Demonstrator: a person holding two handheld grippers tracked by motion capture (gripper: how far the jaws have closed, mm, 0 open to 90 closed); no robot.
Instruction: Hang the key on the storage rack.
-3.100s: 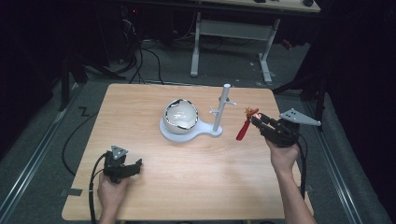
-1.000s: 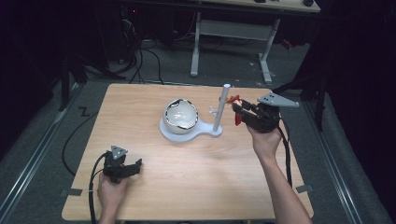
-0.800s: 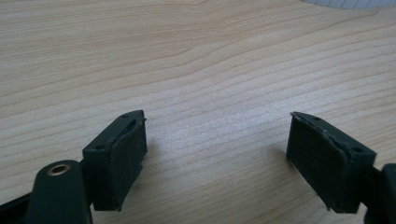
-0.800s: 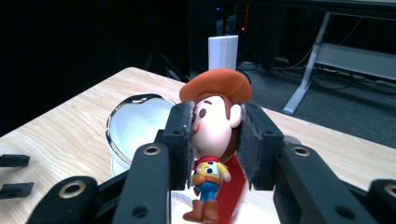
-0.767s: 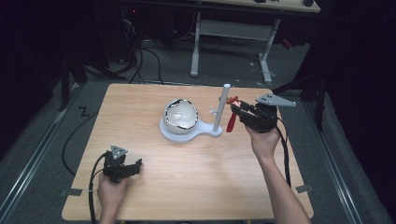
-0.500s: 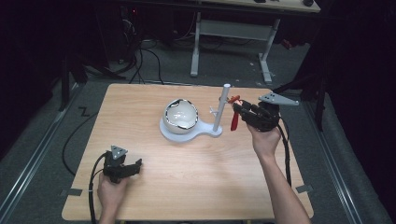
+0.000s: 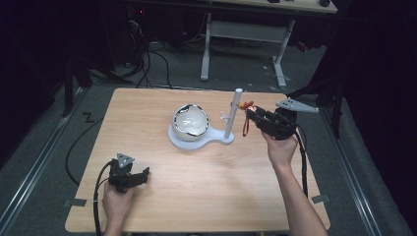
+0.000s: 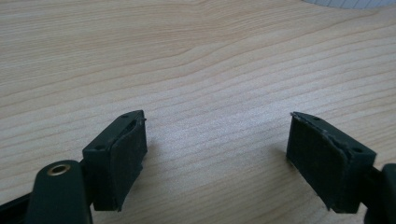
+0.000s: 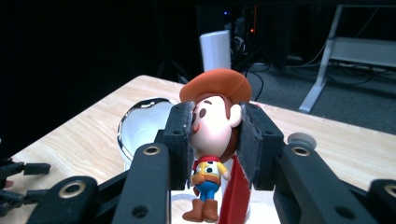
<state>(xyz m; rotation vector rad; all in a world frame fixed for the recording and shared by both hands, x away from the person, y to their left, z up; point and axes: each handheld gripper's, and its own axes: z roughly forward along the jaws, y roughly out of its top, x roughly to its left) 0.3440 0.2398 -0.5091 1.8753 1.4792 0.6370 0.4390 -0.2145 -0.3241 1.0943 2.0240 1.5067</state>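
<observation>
While right gripper (image 9: pixel 215 140) pinches one cowboy figure (image 9: pixel 212 140) by head, just beside one white post (image 7: pixel 234 114); one bowl (image 7: pixel 191 120) on stand; left gripper (image 8: pixel 217 158) spread, empty, on table (image 7: pixel 206 182).

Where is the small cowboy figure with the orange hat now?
The small cowboy figure with the orange hat is clamped by its head in the right claw, held above the right side of the wooden table, just right of the white upright post.
</observation>
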